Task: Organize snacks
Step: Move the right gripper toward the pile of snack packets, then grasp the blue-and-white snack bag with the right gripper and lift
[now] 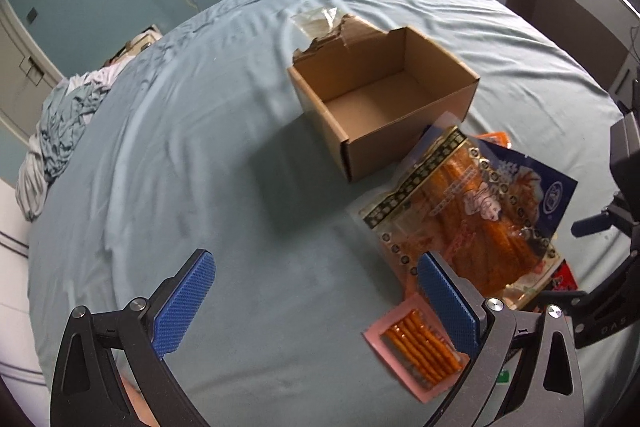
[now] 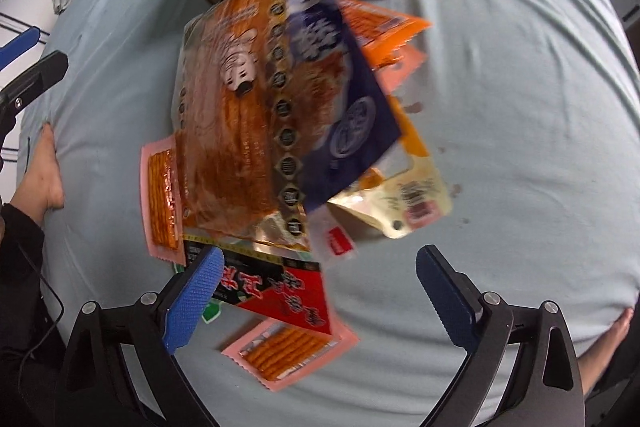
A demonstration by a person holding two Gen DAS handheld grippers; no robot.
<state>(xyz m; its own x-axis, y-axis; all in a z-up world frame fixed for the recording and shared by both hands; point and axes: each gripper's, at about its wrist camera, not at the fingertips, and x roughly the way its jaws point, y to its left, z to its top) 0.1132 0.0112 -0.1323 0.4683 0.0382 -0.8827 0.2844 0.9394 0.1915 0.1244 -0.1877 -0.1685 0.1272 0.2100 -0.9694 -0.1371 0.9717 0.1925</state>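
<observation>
I read both tools as spread wide with nothing between the pads: the left gripper (image 1: 316, 307) over bare sheet beside the pile, the right gripper (image 2: 320, 299) above its near edge. The snack packets (image 2: 280, 107) lie overlapped on the bed (image 1: 200, 167), just beside the empty cardboard box (image 1: 384, 99). I judge them light, thin, slick film that will flex and slide. I would take hold at a sealed edge, for example the small pink packet (image 2: 292, 351), and avoid crushing the sticks inside.
</observation>
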